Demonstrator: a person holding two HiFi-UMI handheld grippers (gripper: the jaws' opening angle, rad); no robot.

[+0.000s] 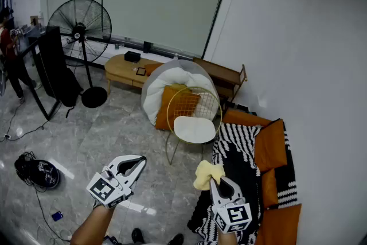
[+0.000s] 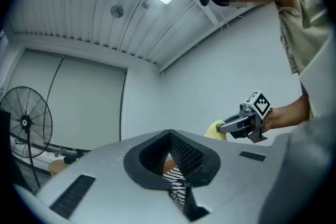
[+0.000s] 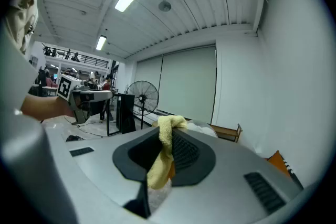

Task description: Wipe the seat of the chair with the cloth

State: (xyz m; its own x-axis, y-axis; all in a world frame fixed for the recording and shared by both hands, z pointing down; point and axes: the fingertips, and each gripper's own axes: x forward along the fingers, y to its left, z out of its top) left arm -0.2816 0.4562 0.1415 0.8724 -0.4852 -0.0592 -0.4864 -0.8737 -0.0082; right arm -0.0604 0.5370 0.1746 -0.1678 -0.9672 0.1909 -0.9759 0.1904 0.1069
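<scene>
Yellow cloth [image 1: 205, 174] hangs pinched in the right hand-held gripper [image 1: 215, 179], held in the air, near the wire chair [image 1: 192, 109] but not touching its white seat [image 1: 195, 129]. The left hand-held gripper [image 1: 139, 162] hovers alongside, jaws closed together, empty.

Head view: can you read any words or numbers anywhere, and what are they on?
No words or numbers can be read.
Left gripper and right gripper: only black-and-white square patterns, no letters.
Black box on the low table: any print is too small to tell.
</scene>
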